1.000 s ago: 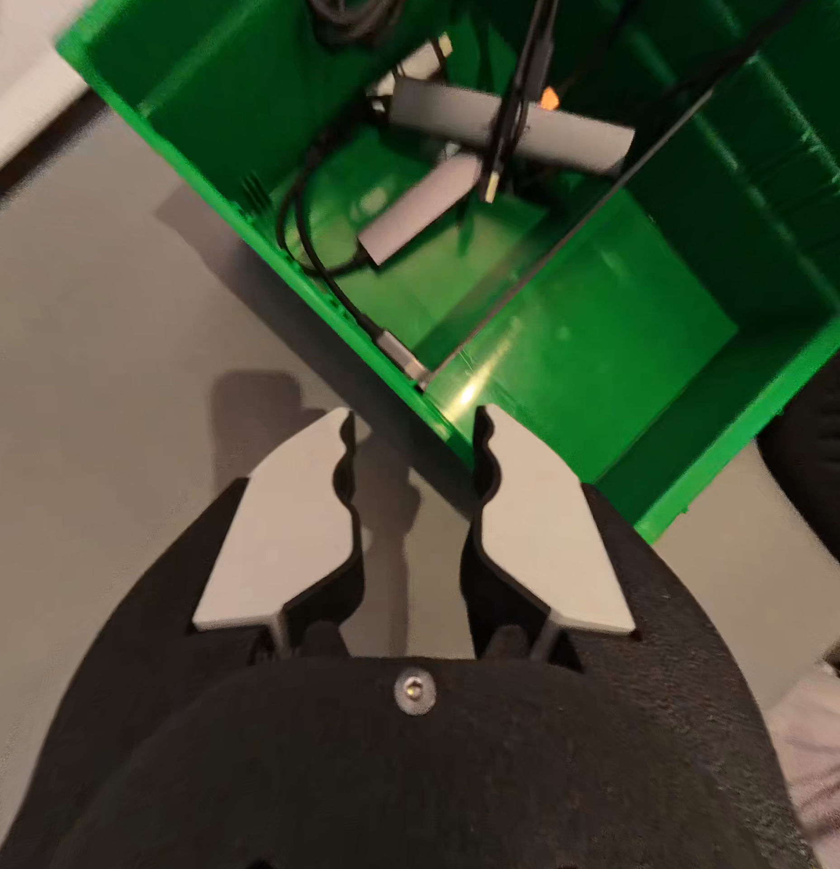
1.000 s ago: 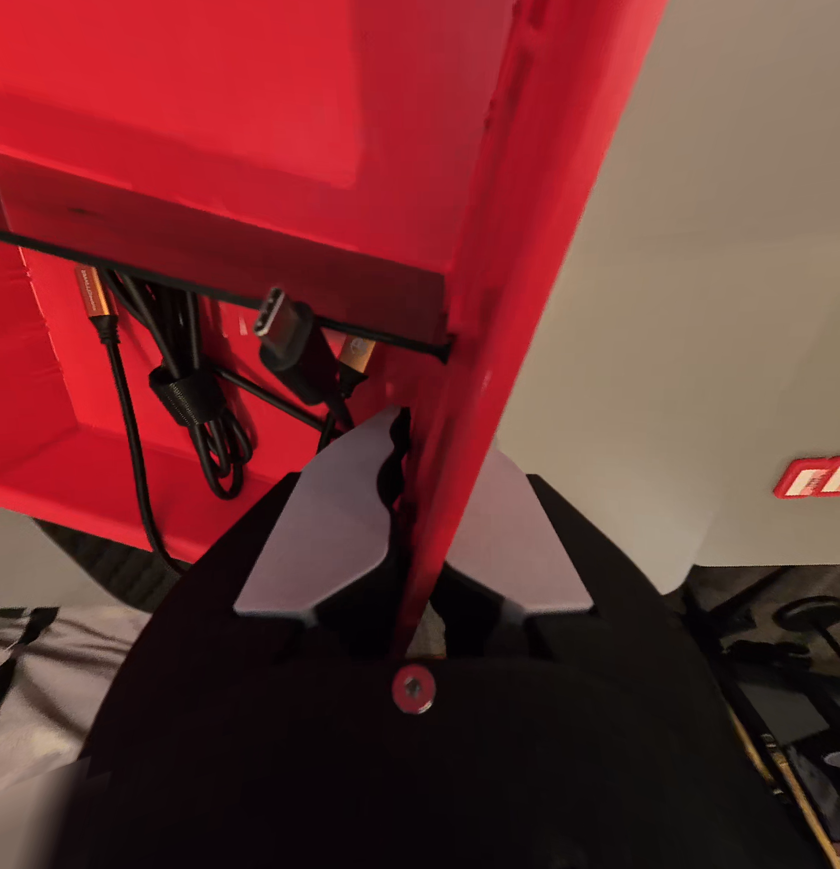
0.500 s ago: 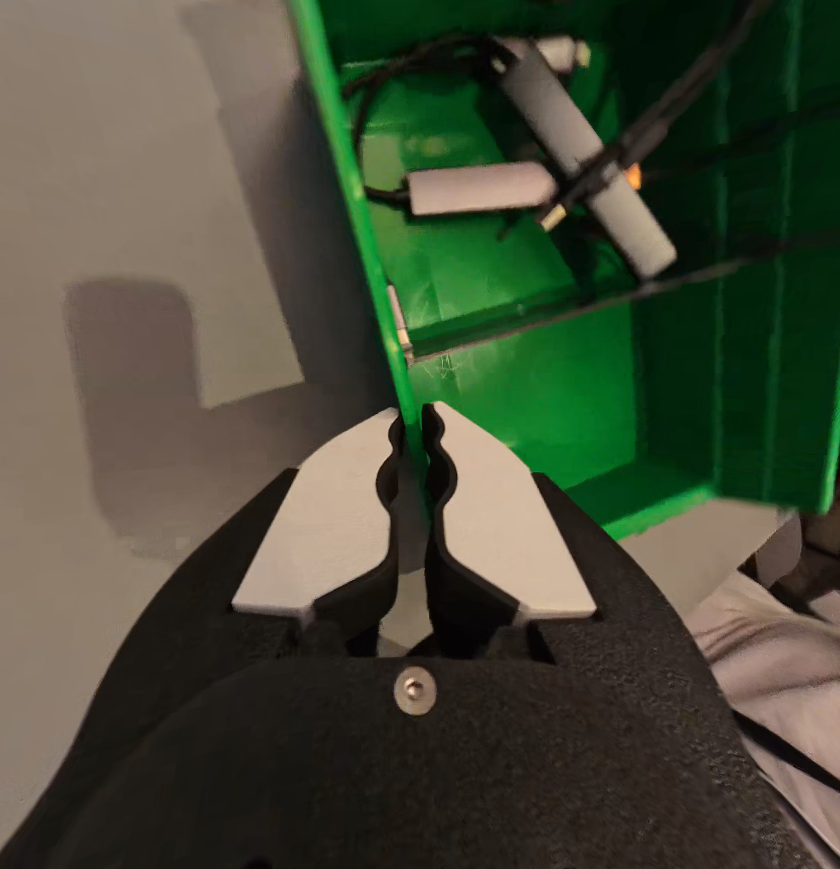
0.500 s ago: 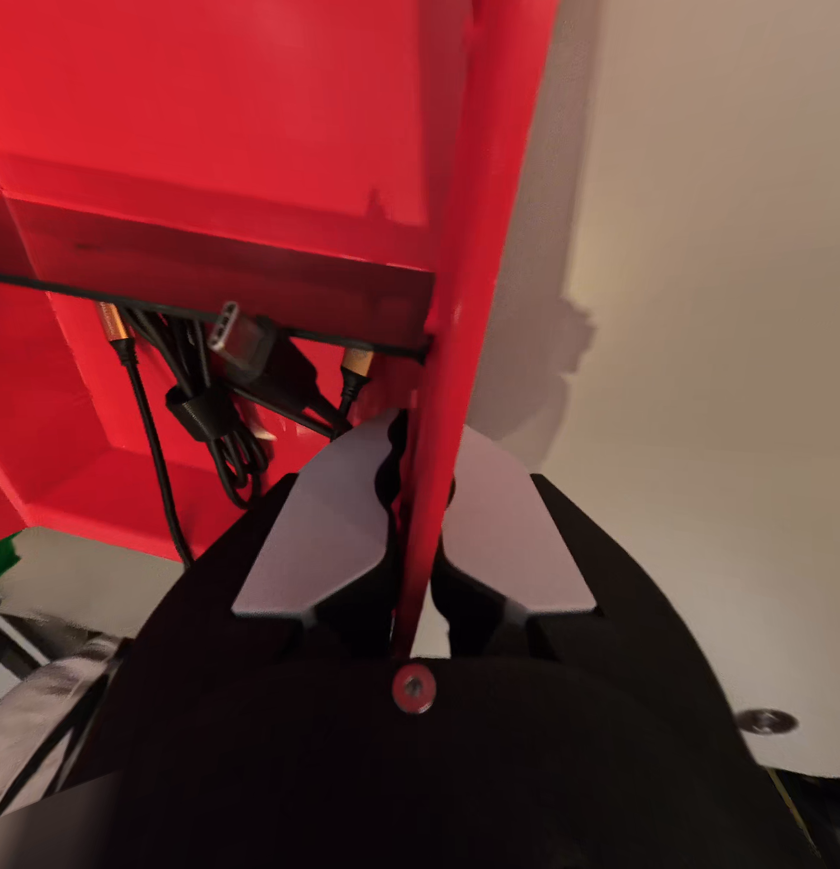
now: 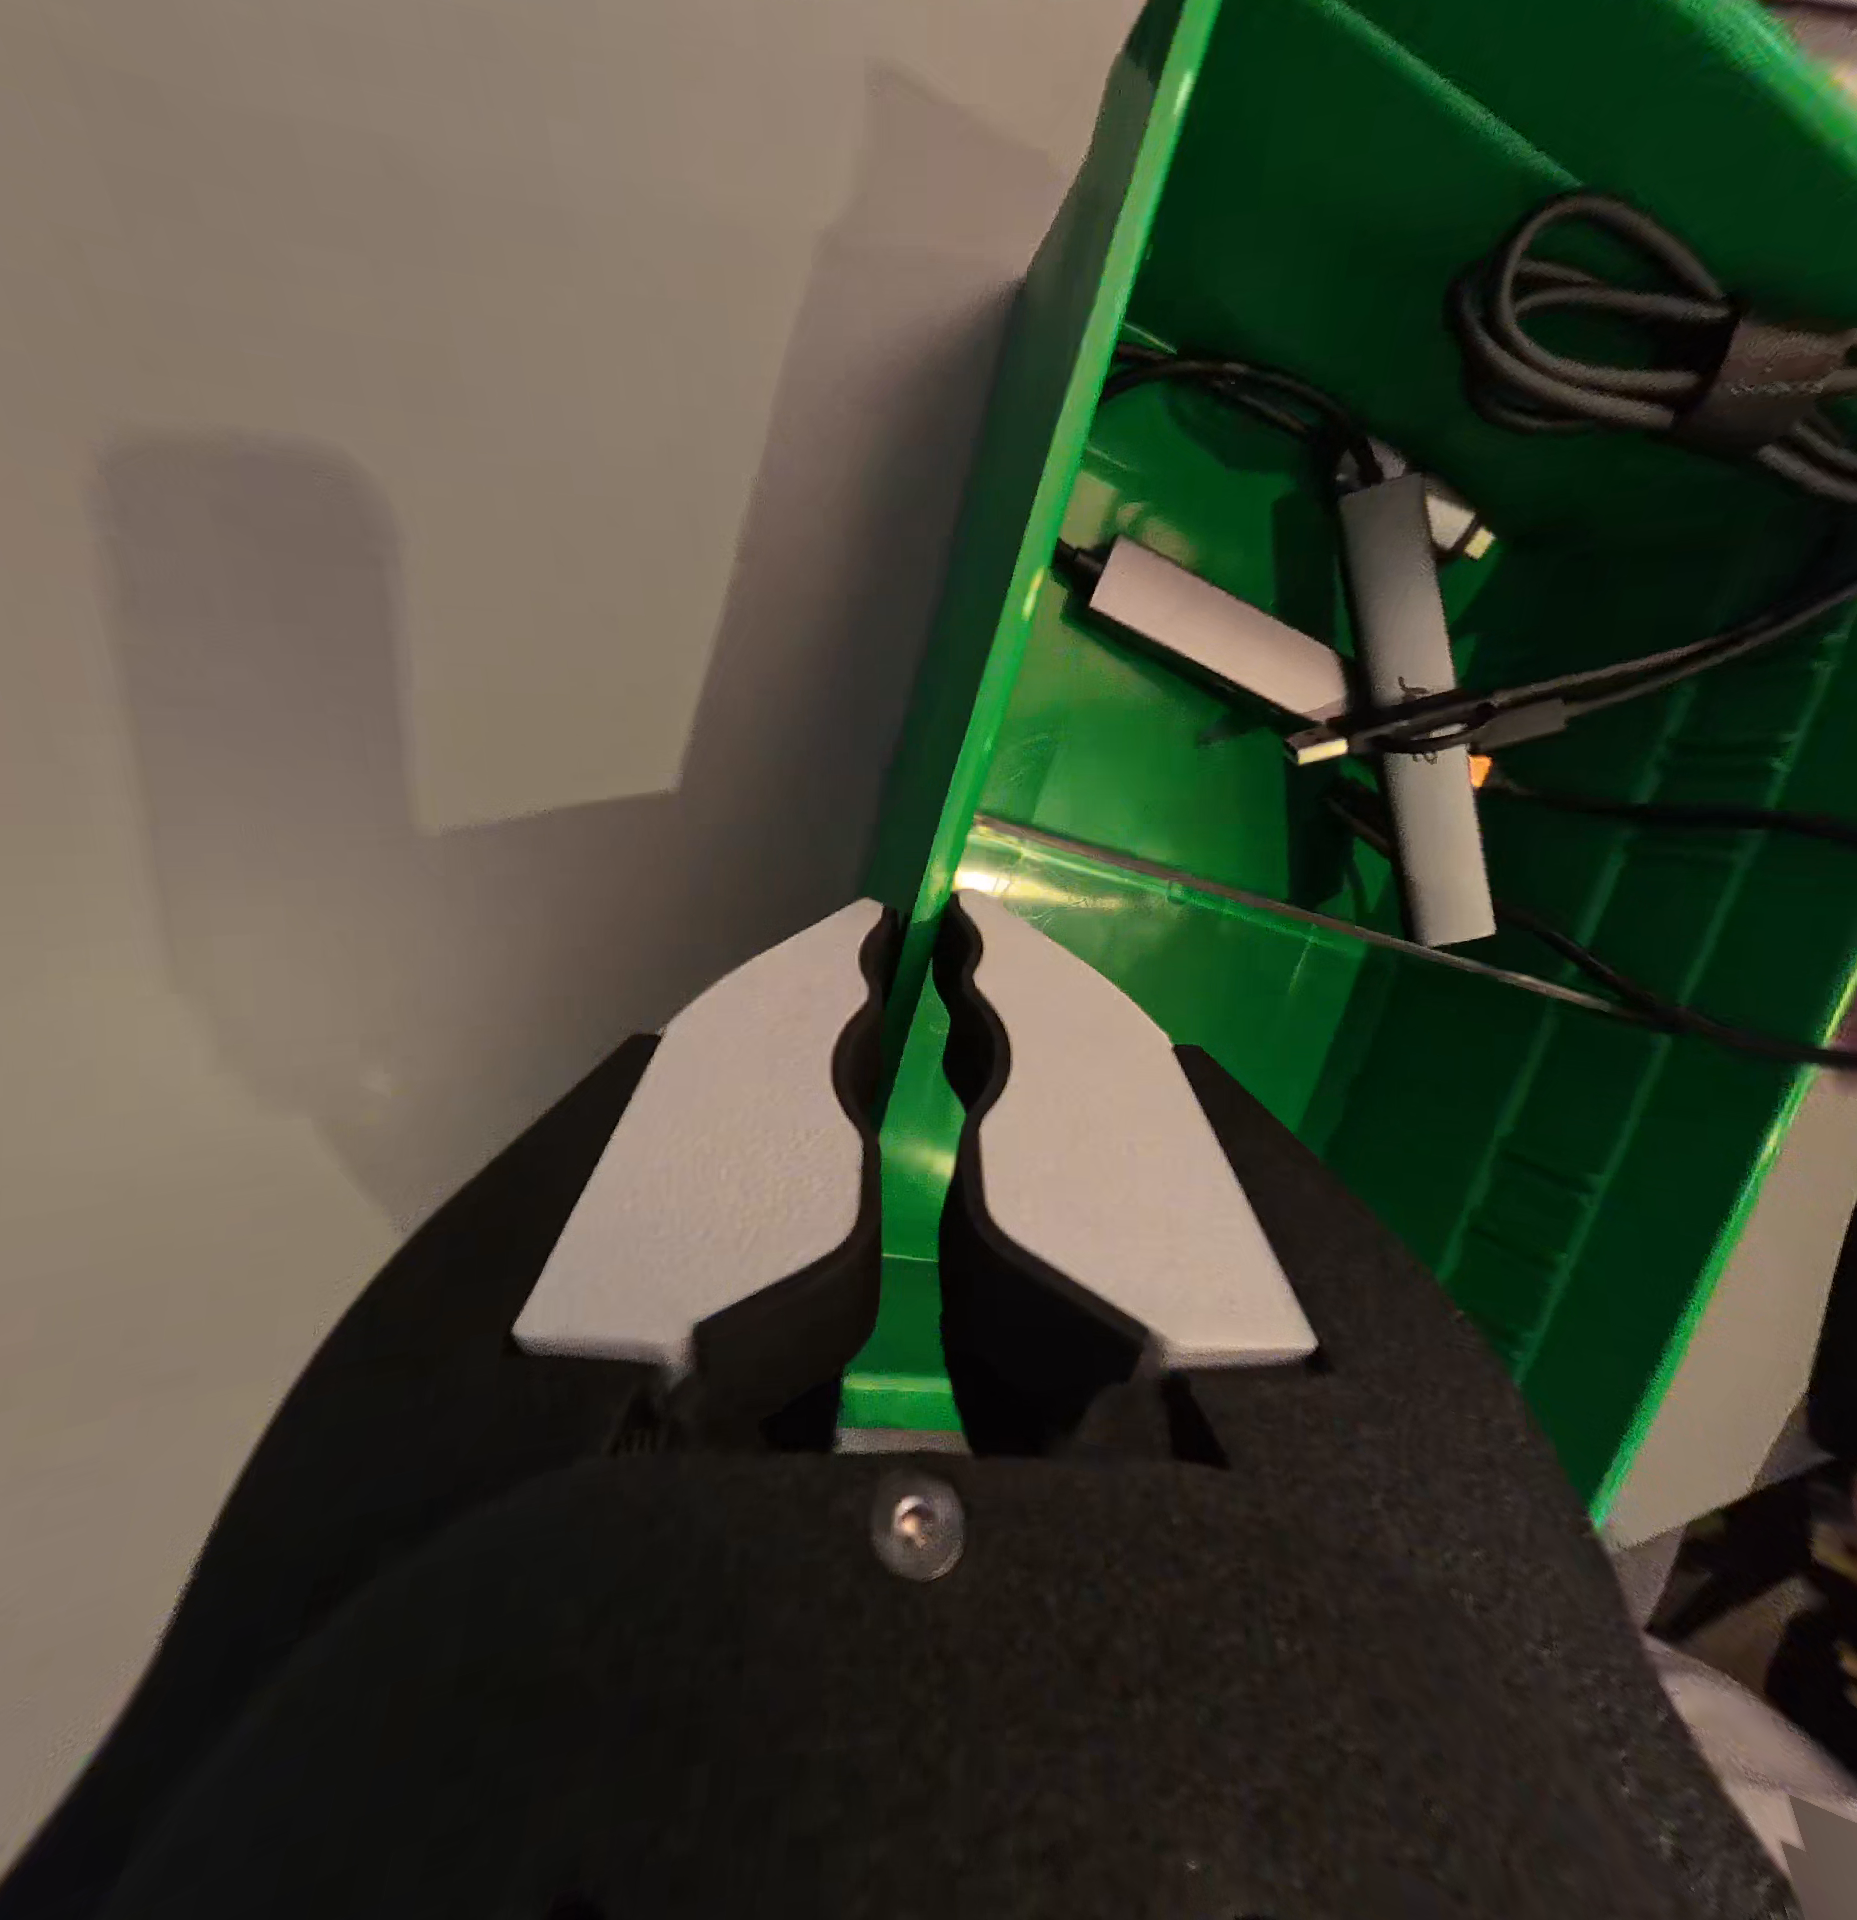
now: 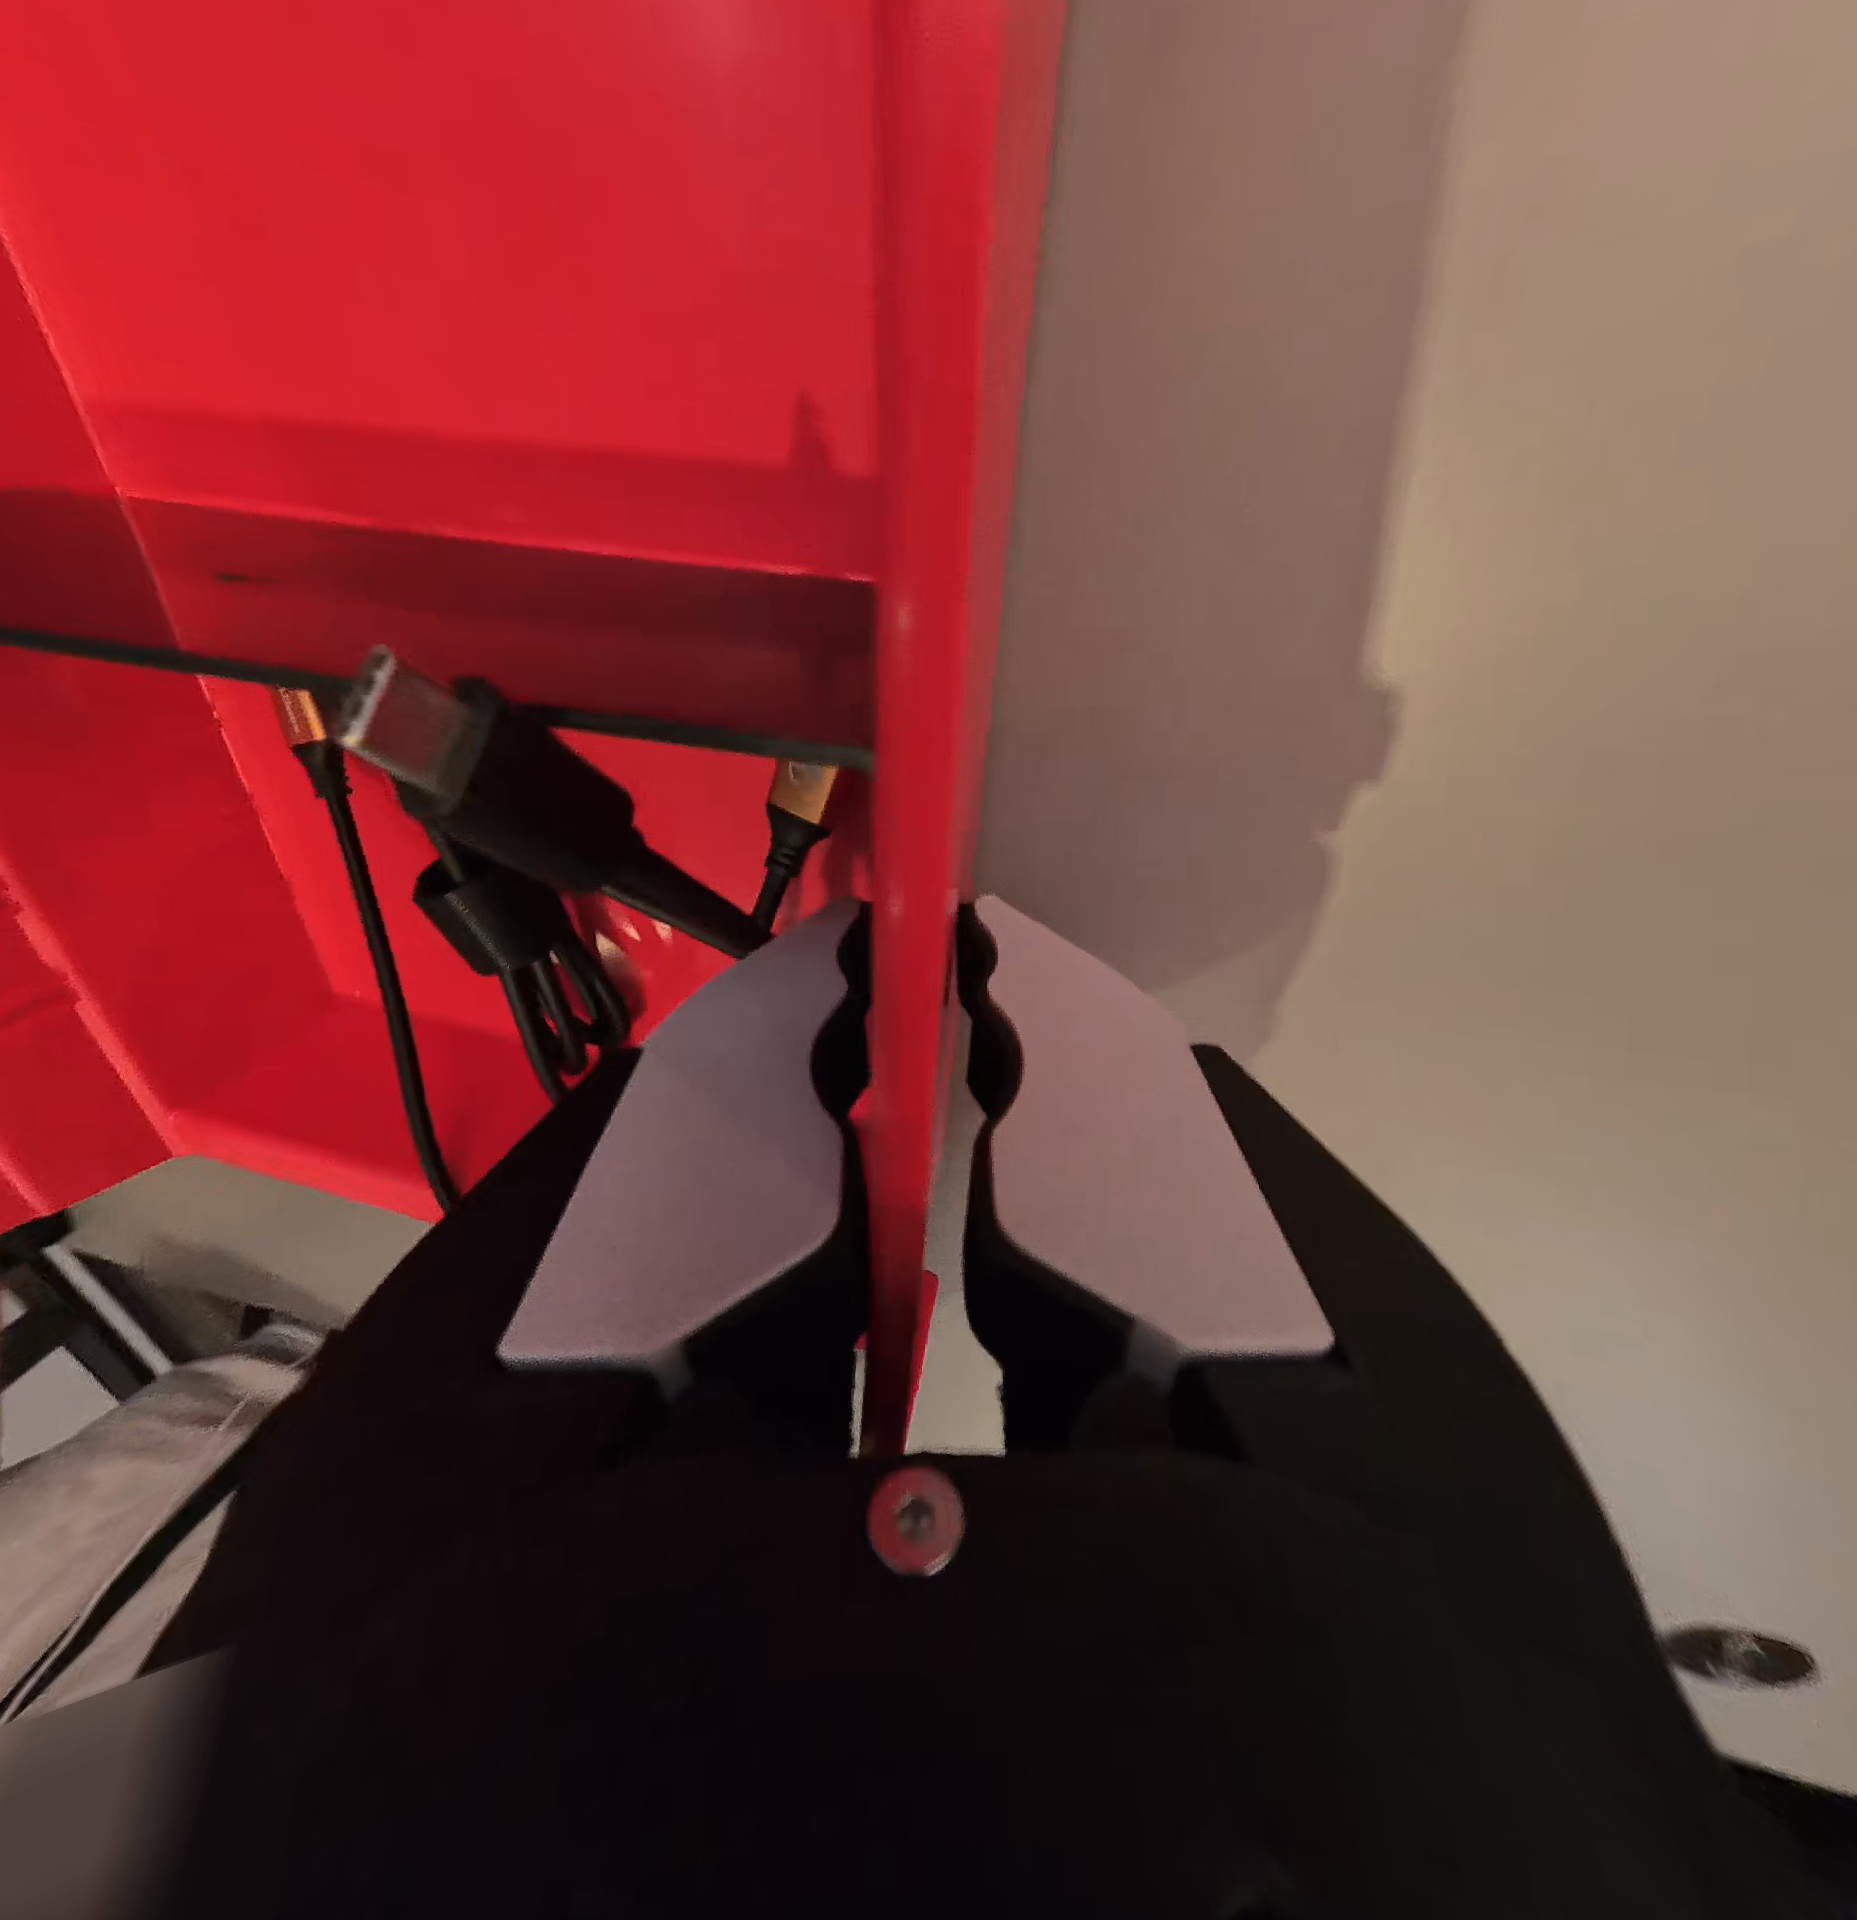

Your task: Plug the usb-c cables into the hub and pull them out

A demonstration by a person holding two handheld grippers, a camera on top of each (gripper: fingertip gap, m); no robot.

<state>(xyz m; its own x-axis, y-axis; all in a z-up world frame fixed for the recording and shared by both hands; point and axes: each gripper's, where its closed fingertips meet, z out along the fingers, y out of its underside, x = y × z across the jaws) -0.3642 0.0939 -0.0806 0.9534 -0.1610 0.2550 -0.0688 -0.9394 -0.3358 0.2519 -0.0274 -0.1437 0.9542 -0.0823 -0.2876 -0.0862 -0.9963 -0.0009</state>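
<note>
The left hand-held gripper (image 5: 919, 914) is clamped on the green bin's (image 5: 1017, 665) wall, the grey hub (image 5: 1412, 707) inside lying ahead-right, lengthwise away, while the right hand-held gripper (image 6: 908, 914) pinches the red bin's (image 6: 919, 623) wall beside the usb-c cables (image 6: 467, 758).

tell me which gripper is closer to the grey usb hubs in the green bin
Left. The left gripper is clamped on the green bin wall, with the grey hubs lying inside just ahead. The right gripper grips the red bin wall, which holds only cables.
</note>
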